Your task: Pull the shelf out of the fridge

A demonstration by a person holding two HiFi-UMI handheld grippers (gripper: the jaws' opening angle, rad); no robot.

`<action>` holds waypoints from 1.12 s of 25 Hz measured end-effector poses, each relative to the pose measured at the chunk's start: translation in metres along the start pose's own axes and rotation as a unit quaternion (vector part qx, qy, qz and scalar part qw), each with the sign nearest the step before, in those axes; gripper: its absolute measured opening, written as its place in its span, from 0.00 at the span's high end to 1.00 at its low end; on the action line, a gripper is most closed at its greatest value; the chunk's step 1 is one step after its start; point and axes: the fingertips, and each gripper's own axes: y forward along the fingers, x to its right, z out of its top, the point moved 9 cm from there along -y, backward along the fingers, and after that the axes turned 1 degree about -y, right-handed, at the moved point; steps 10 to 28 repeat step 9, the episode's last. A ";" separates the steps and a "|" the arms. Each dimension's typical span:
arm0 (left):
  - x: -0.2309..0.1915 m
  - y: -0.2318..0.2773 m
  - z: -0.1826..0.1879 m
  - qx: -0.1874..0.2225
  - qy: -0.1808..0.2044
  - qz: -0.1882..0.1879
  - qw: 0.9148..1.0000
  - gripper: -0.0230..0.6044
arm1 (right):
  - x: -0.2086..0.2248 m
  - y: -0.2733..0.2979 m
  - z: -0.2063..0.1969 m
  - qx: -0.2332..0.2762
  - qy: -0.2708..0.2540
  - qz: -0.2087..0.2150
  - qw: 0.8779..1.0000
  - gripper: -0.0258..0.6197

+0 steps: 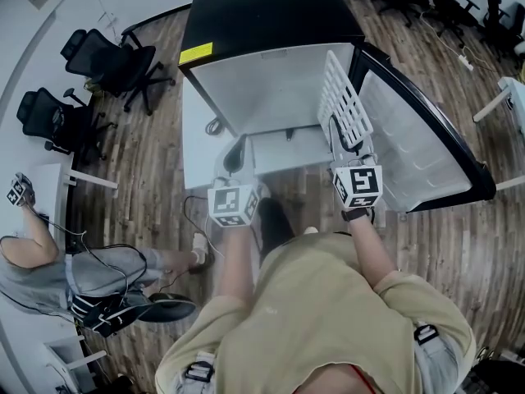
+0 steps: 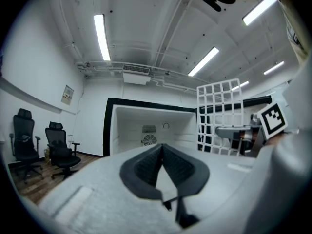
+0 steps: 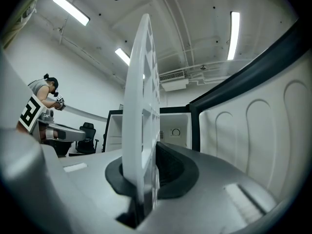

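Note:
The white wire shelf (image 1: 343, 103) is outside the black fridge (image 1: 262, 23) and stands on edge, tilted, between the open cavity (image 1: 271, 89) and the door. My right gripper (image 1: 348, 144) is shut on its lower edge. In the right gripper view the shelf (image 3: 141, 106) rises edge-on from between the dark pads (image 3: 168, 167). My left gripper (image 1: 235, 161) hangs in front of the cavity's lower left, shut on nothing. In the left gripper view its fingertips (image 2: 168, 152) meet in front of the empty fridge interior (image 2: 151, 128), and the shelf (image 2: 222, 116) shows to the right.
The fridge door (image 1: 426, 130) stands open to the right, close beside the shelf. Black office chairs (image 1: 115, 60) stand at the left. Another person (image 1: 49, 269) sits at the lower left by a white desk (image 1: 61, 179). A cable (image 1: 193, 212) lies on the wooden floor.

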 end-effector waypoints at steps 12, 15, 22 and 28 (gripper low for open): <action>0.006 0.006 0.001 -0.002 -0.005 -0.007 1.000 0.96 | 0.002 -0.001 0.009 0.011 -0.003 0.004 1.000 0.92; 0.006 0.006 0.001 -0.002 -0.005 -0.007 1.000 0.96 | 0.002 -0.001 0.009 0.011 -0.003 0.004 1.000 0.92; 0.006 0.006 0.001 -0.002 -0.005 -0.007 1.000 0.96 | 0.002 -0.001 0.009 0.011 -0.003 0.004 1.000 0.92; 0.006 0.006 0.001 -0.002 -0.005 -0.007 1.000 0.96 | 0.002 -0.001 0.009 0.011 -0.003 0.004 1.000 0.92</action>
